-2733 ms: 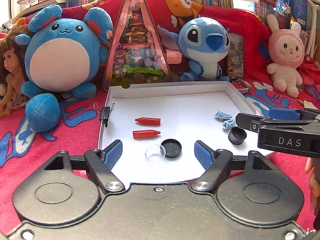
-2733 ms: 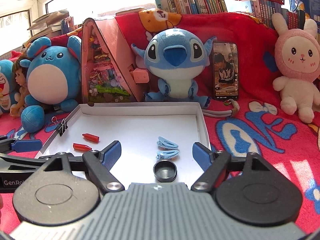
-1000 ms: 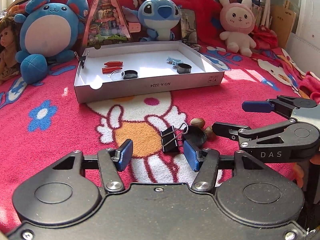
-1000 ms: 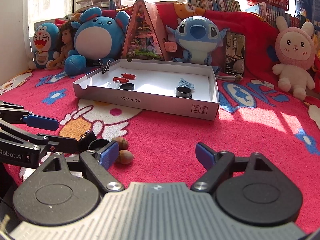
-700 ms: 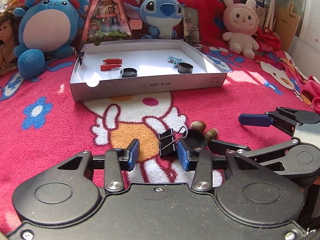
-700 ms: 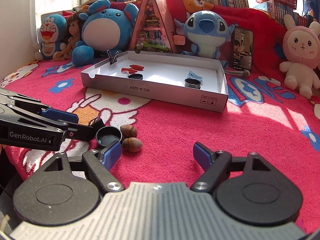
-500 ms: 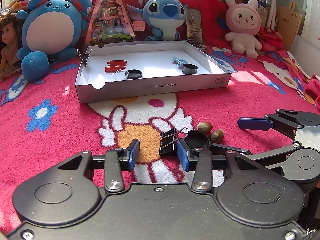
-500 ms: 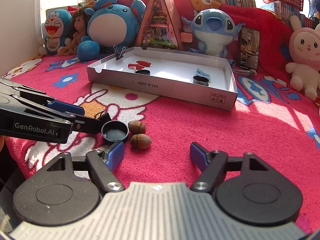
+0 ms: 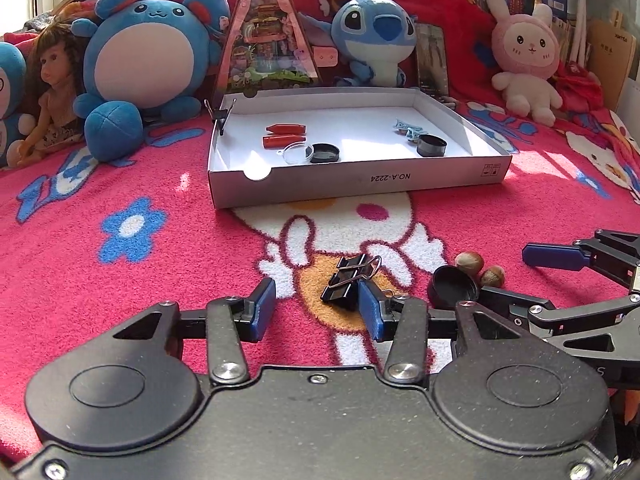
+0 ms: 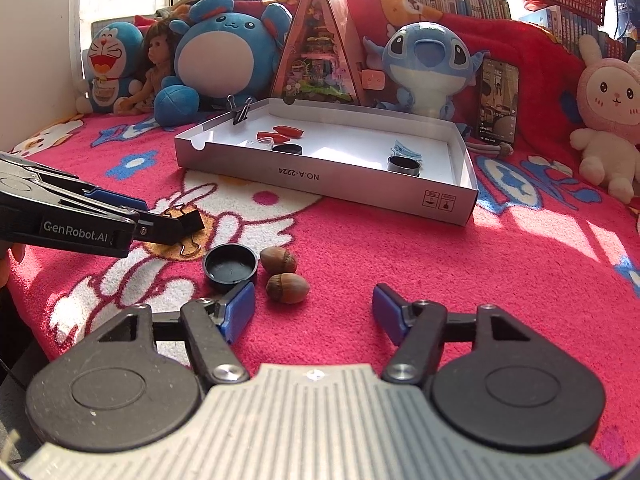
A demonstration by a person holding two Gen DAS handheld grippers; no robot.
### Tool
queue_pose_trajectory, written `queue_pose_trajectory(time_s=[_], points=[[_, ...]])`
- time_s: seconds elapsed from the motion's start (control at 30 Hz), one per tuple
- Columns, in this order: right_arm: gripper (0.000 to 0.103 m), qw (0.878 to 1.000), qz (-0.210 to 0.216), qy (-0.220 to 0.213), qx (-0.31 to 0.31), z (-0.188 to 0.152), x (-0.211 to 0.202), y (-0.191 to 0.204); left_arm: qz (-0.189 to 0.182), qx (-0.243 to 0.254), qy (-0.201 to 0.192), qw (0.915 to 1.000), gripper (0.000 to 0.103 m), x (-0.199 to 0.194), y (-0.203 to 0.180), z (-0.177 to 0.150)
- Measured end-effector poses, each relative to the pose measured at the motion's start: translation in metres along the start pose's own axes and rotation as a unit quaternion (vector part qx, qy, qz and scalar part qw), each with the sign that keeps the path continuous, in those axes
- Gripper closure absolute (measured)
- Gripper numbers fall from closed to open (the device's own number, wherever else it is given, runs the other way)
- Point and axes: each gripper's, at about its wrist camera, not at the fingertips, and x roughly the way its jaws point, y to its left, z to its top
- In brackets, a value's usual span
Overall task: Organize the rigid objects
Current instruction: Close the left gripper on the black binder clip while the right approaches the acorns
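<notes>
Nearest the left gripper (image 9: 316, 307), a black binder clip (image 9: 349, 279) lies on the red cartoon-print blanket (image 9: 160, 264); the gripper's right blue pad sits just at the clip's near end, the left pad stands clear of it, so the jaws are apart and grip nothing, having just widened a little. The right gripper (image 10: 314, 307) hovers low over the blanket with jaws wide and empty, though they have just been narrowing; a black cap (image 10: 230, 266) lies open side up just beyond its left pad, and two hazelnuts (image 10: 282, 274) lie touching each other beside the cap. Farther back sits a shallow white cardboard tray (image 9: 360, 180) printed "NO.A-2224". In it, left side: two red capsule-shaped pieces (image 9: 285, 135) side by side, a clear round lid (image 9: 298, 153) touching a flat black lid (image 9: 325, 153). Right side: a black ring-shaped cup (image 9: 431, 146) with small pale-blue pieces (image 9: 408, 128) just behind it. A second binder clip (image 9: 219, 114) is clamped on the tray's left wall. Behind the tray, a row of plush toys and a triangular pink display box (image 9: 266, 32). Right wrist view alone shows a blue cat plush (image 10: 110, 66) whole at far left and the phone screen (image 10: 496, 100) facing the camera; left wrist view shows the right gripper's side profile at its right edge.
</notes>
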Motion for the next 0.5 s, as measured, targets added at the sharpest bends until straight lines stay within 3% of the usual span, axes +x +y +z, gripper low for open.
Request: queue_pose_trajectory(time_s=[0.27, 0.5], points=[[0.027, 1.0, -0.015, -0.008, 0.007, -0.001, 0.001, -0.001, 0.015, -0.003, 0.003, 0.9999, 0.05, -0.003, 0.008, -0.001], [0.027, 1.0, -0.025, -0.012, 0.009, -0.002, 0.0, -0.001, 0.056, -0.023, 0.004, 0.9981, 0.046, -0.002, 0.022, -0.003]])
